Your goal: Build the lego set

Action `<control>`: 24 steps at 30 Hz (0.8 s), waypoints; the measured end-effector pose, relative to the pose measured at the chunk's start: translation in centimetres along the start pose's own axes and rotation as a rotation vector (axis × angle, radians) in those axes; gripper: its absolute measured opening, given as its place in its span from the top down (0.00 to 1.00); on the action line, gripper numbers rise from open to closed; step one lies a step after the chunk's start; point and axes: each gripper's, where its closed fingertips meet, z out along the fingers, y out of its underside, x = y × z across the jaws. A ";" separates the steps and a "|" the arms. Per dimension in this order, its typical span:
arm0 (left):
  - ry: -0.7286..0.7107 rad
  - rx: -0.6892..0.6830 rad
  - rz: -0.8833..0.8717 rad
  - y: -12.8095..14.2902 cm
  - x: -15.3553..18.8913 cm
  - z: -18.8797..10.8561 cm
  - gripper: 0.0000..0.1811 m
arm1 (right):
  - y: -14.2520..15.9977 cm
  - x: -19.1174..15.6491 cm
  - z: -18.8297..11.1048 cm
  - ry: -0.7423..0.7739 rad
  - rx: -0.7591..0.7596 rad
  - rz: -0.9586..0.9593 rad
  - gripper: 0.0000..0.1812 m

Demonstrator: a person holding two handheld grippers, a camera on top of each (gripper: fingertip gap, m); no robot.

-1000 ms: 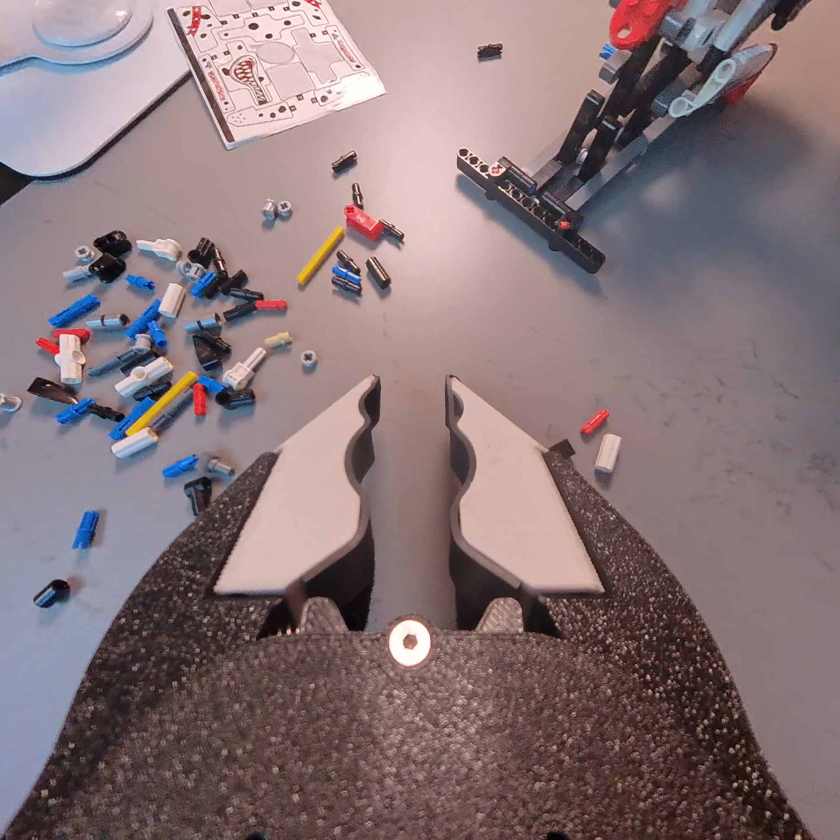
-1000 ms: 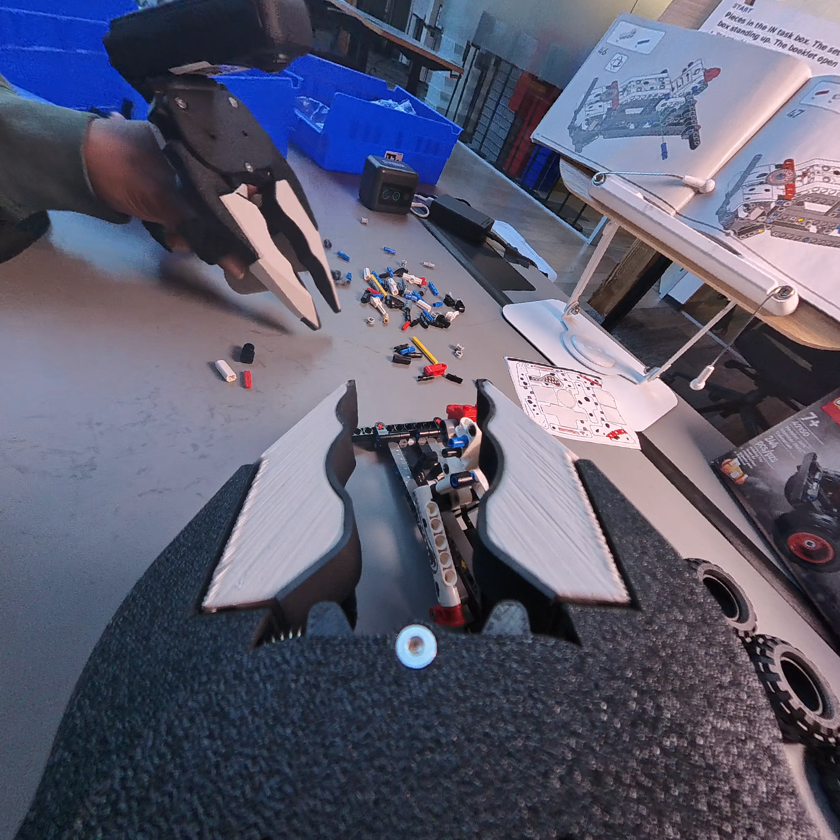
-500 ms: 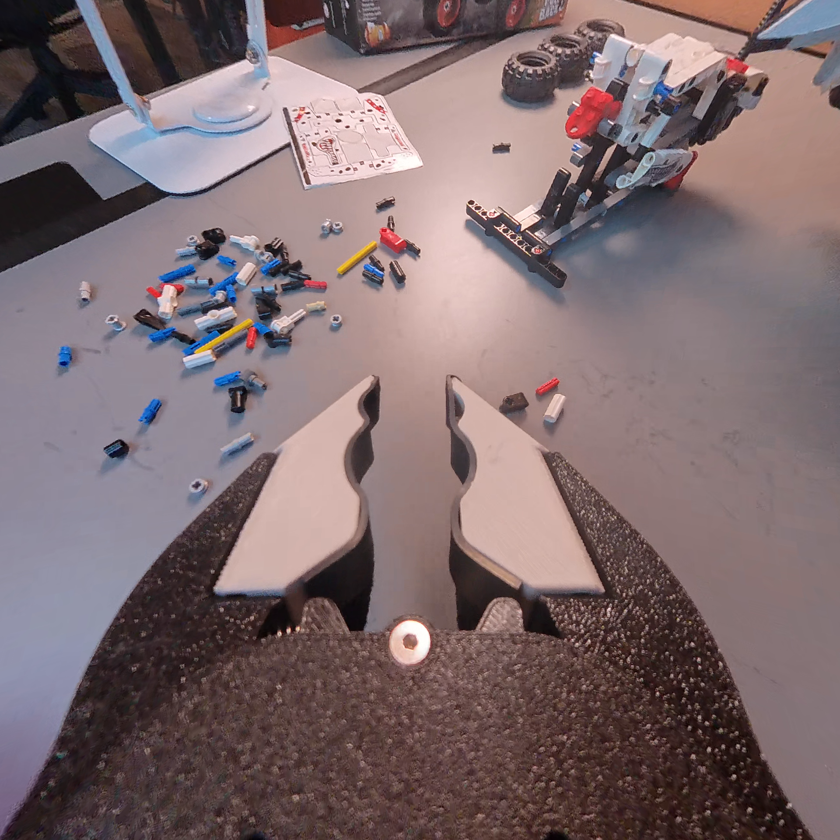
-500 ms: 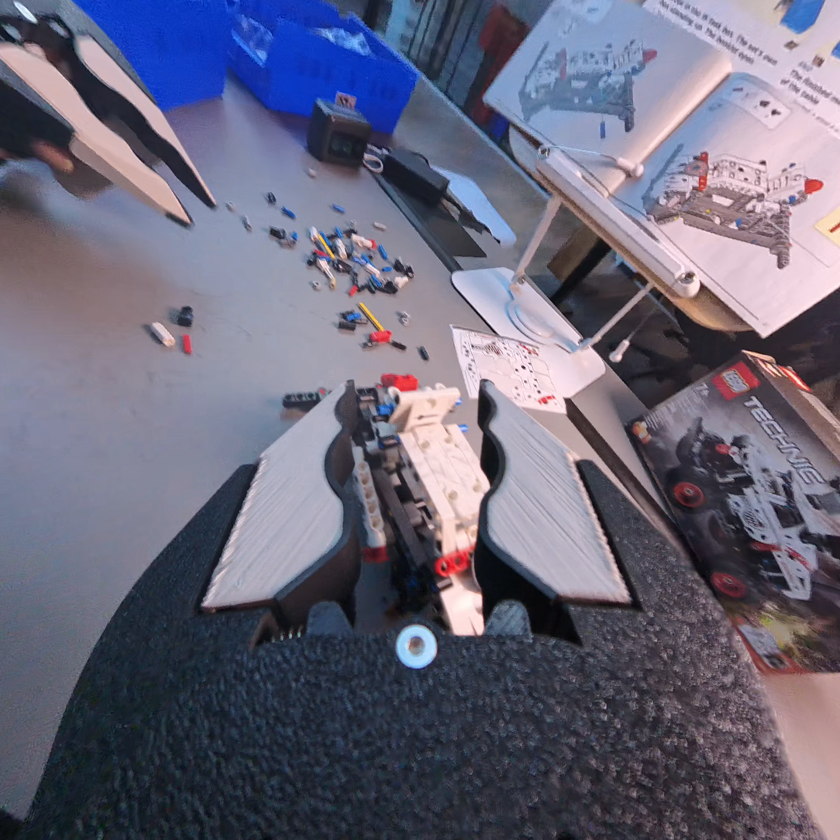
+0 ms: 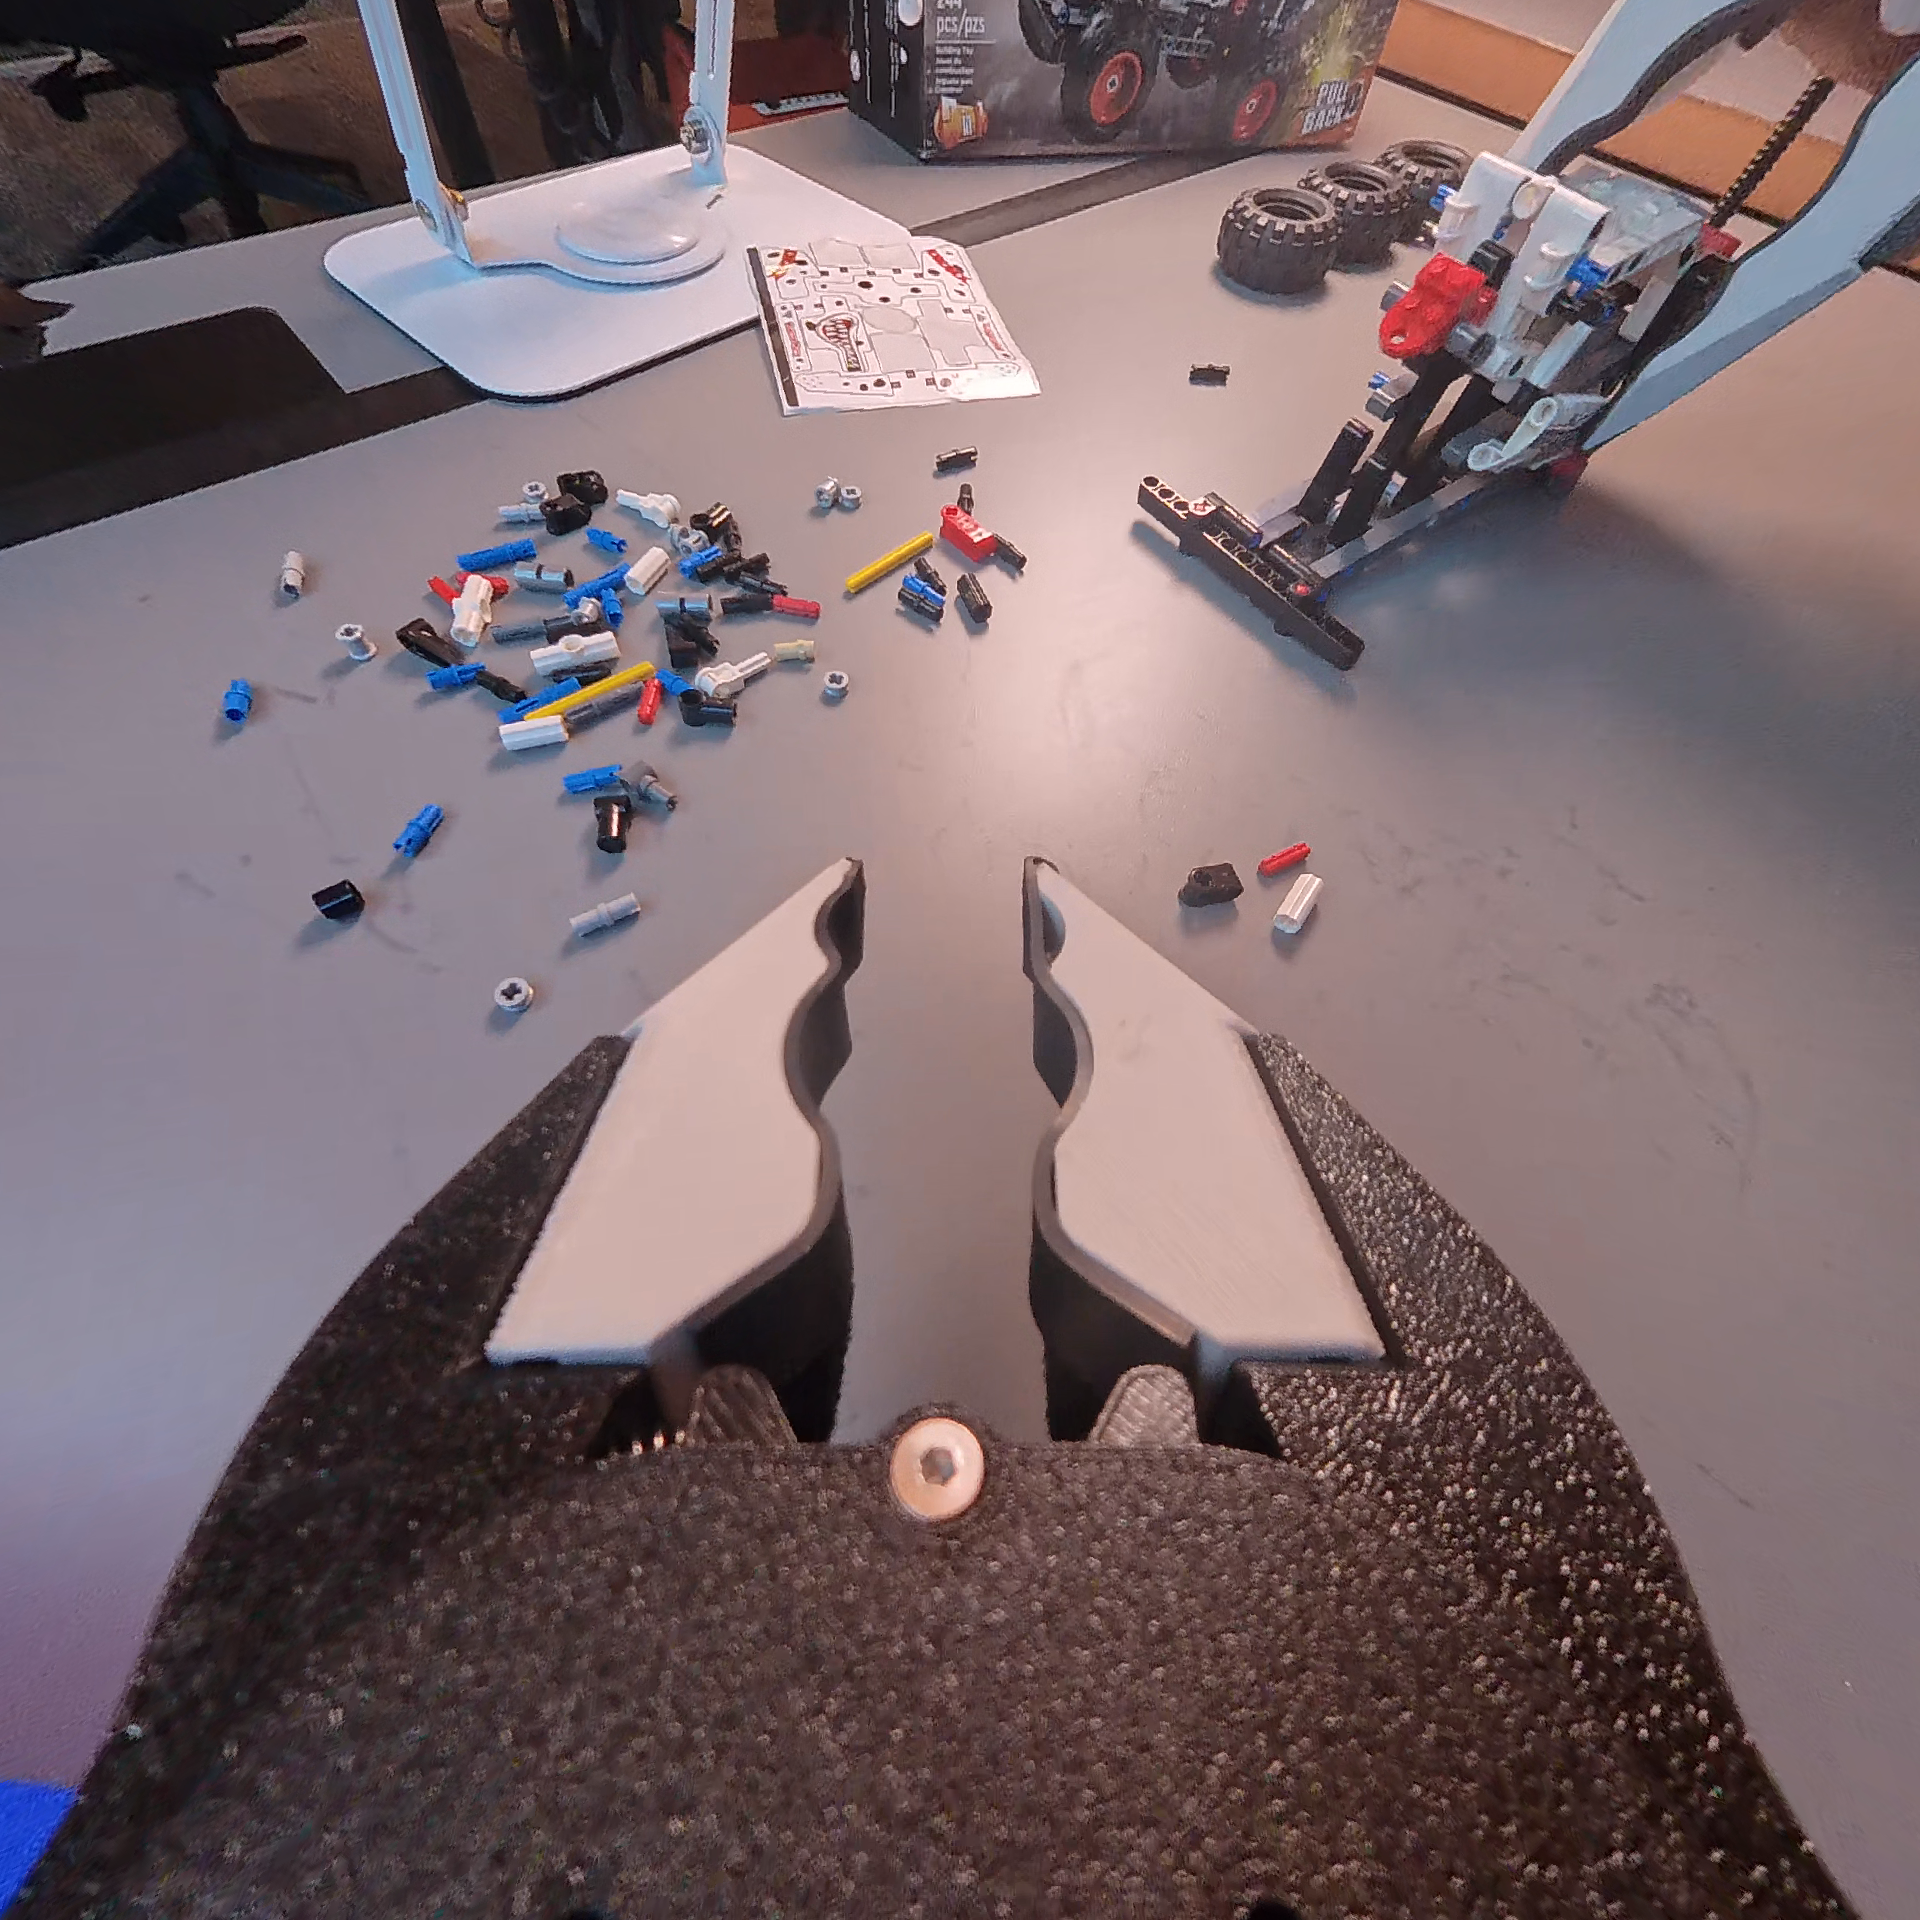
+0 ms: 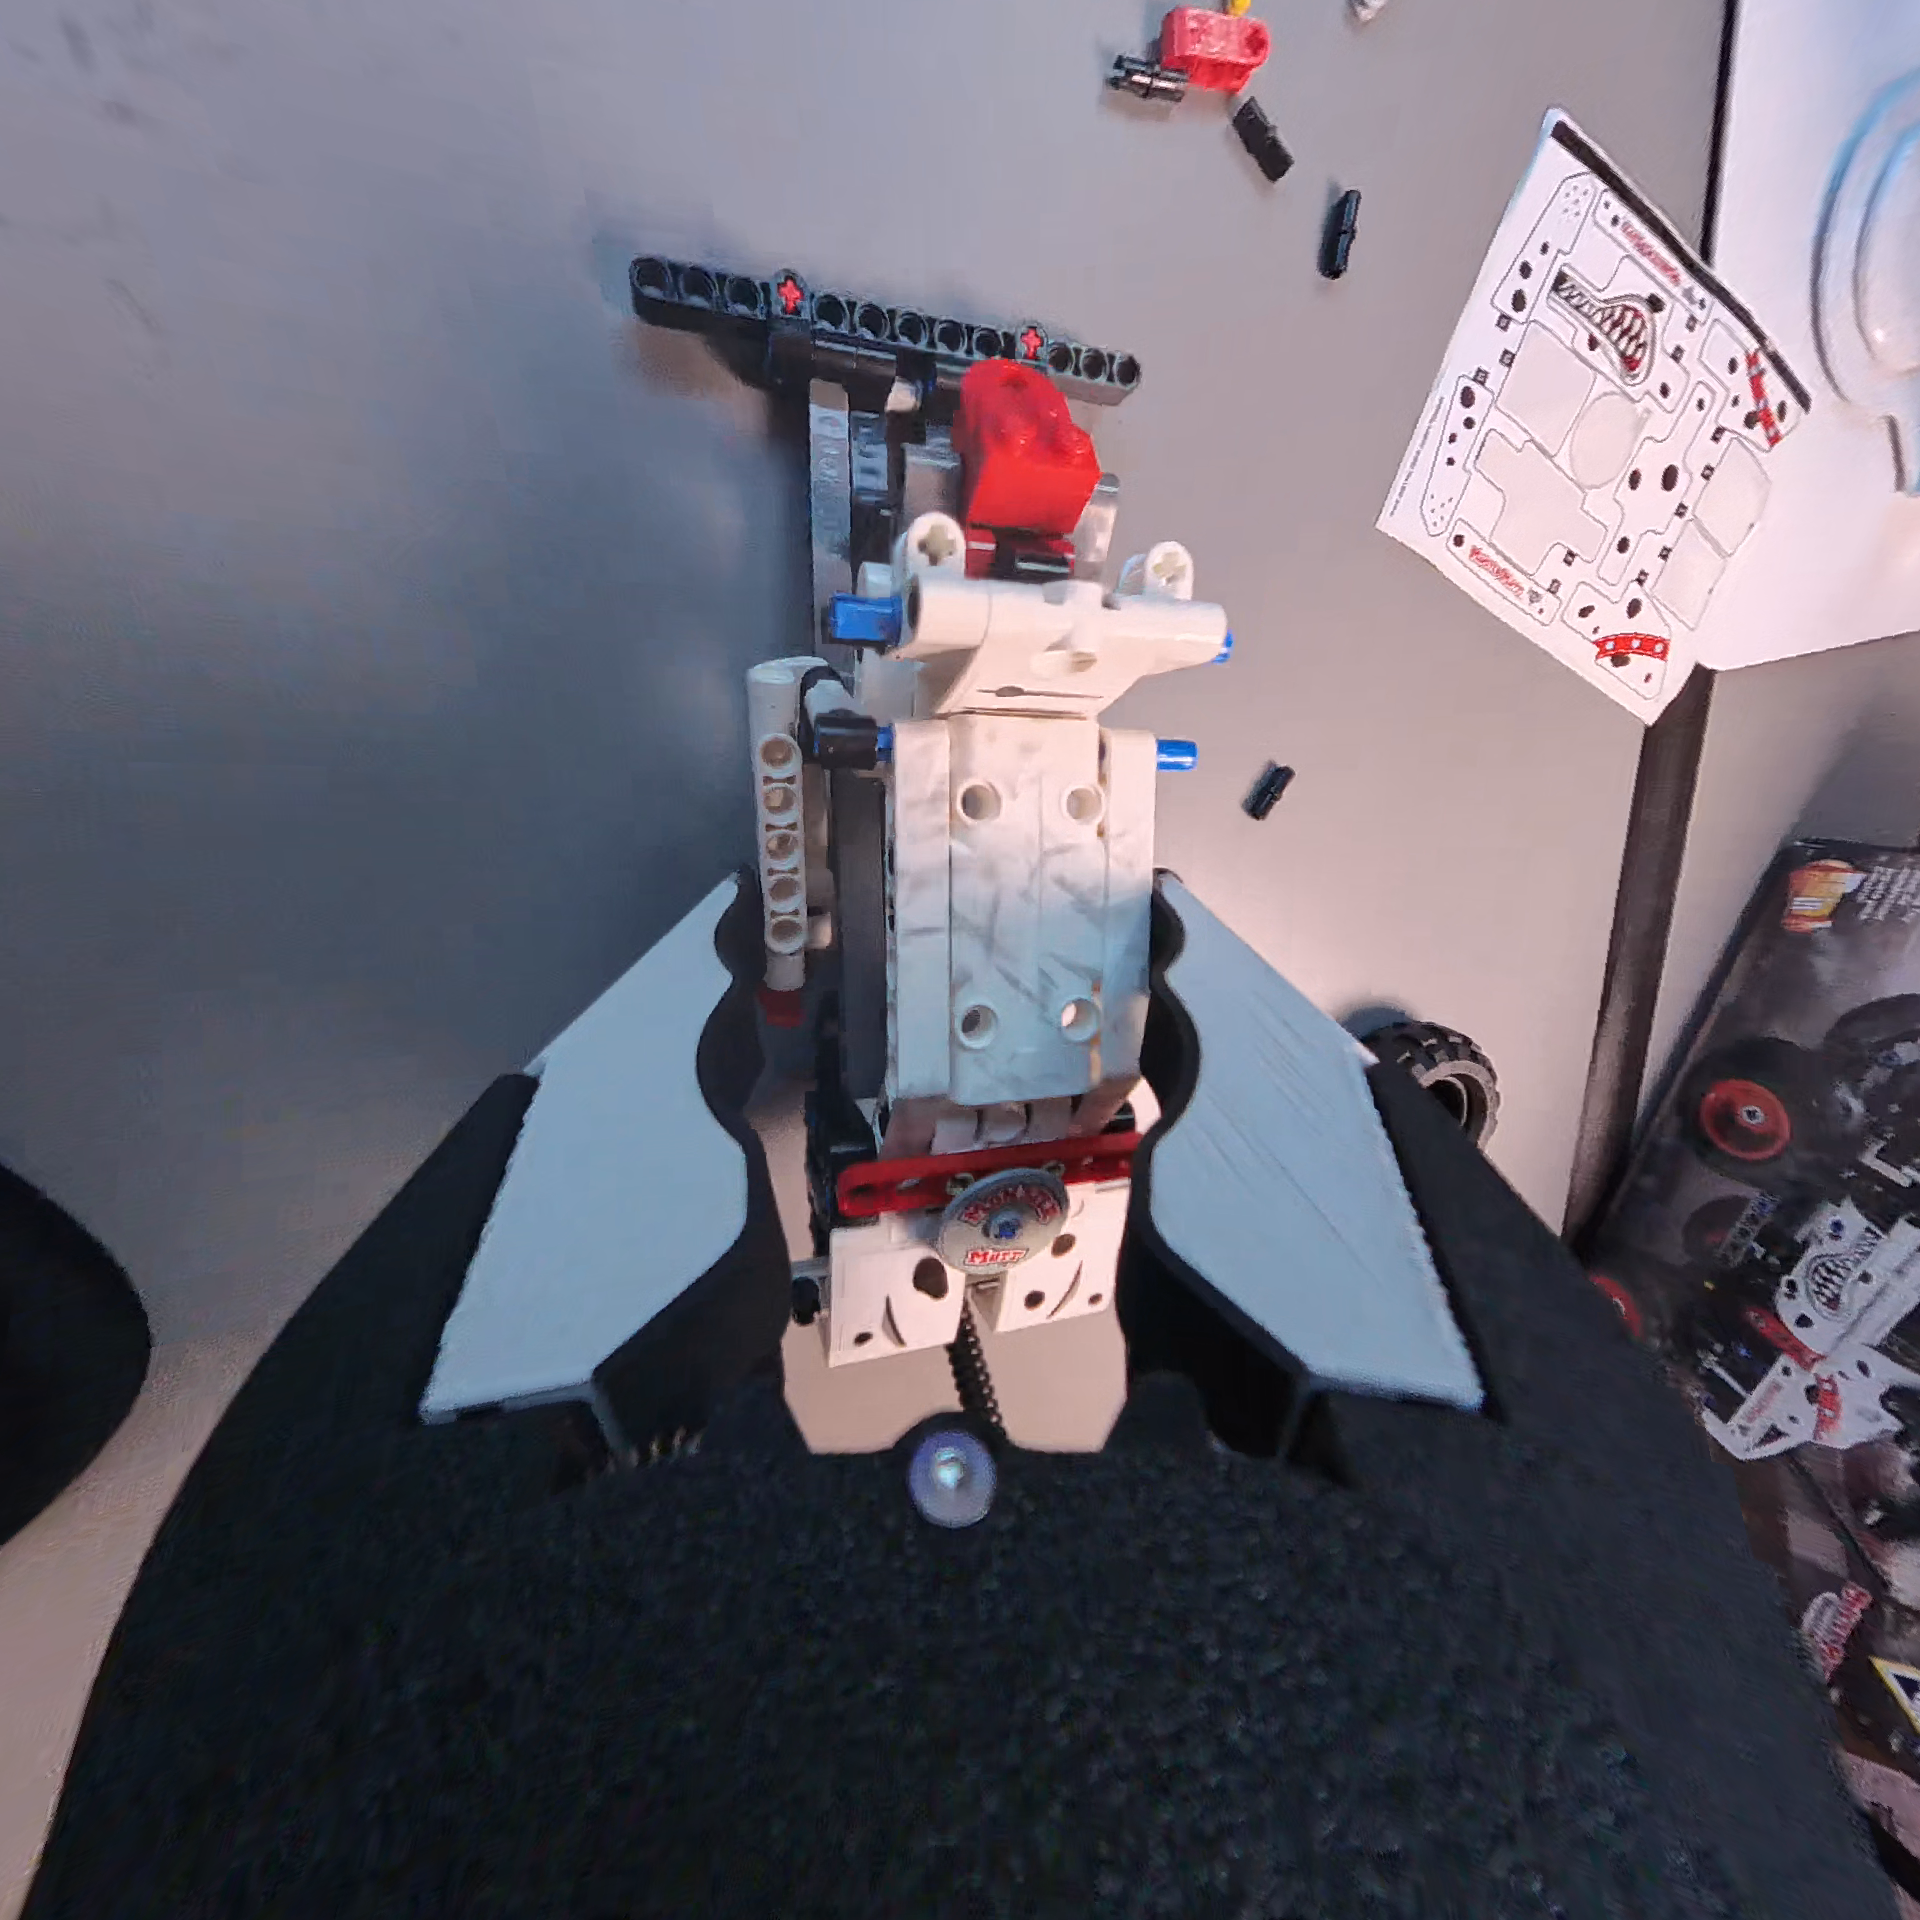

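1. Grey table [image 5: 1455, 1039] carries everything; loose pieces [image 5: 603, 634] lie scattered far left.
2. My left claw [image 5: 943, 862] hovers mid-table, parted a little, holding nothing.
3. At right, my right claw [image 6: 945, 883] clamps the half-built truck [image 6: 997, 883], tilted, its black front beam [image 5: 1247, 566] touching the table.
4. Risk, I judge: squeezing or twisting the tilted truck could pop parts loose.
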 end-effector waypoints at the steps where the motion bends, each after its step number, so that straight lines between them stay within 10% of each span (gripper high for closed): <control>1: 0.001 0.002 0.000 0.0 0.0 0.0 0.83 | 0.3 0.0 -0.4 -0.010 -0.008 -0.017 0.61; 16: 0.002 0.006 -0.001 -0.2 0.0 -0.1 0.82 | 7.9 2.4 -2.6 0.103 -0.208 -0.068 0.52; 24: -0.014 0.004 -0.004 -0.1 -0.2 0.0 0.80 | -2.8 2.1 -8.9 0.278 0.443 0.190 0.54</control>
